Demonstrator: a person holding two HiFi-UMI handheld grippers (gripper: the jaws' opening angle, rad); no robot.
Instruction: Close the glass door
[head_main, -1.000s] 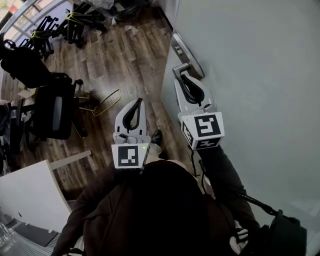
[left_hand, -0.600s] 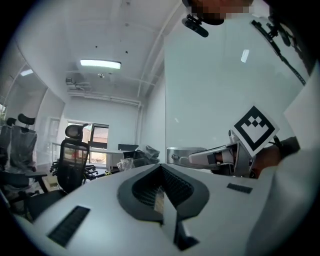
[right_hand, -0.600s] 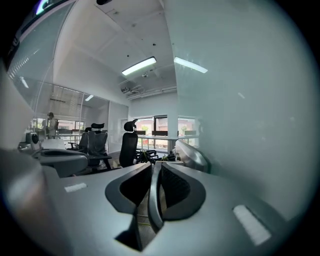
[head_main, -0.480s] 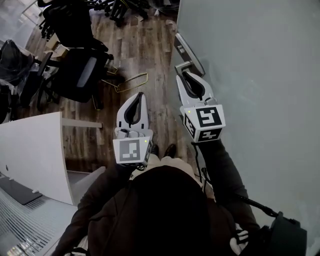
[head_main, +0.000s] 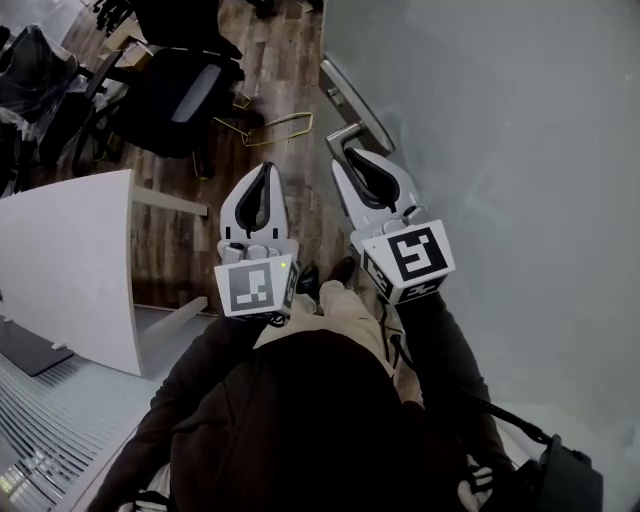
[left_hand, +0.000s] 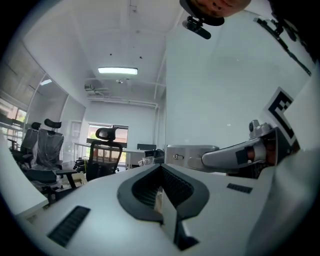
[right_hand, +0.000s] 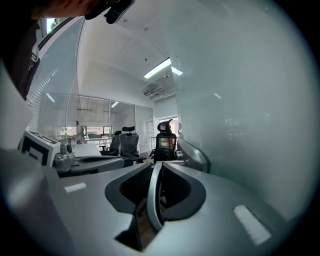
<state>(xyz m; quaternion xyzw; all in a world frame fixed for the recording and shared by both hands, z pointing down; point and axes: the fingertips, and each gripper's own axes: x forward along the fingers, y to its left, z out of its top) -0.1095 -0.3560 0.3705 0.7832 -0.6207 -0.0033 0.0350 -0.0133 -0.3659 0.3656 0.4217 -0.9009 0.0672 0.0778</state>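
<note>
Right gripper (head_main: 351, 154) clamped on handle (head_main: 343, 133) of glass door (head_main: 500, 150), at door's near edge, front-right. Left gripper (head_main: 267, 168) pinched shut, empty, just beside. Risk: lever slipping from thin bite w/ angled pull; left gripper caught btwn door & frame. Frame, latch side out of shot; door's opening angle unclear.
</note>
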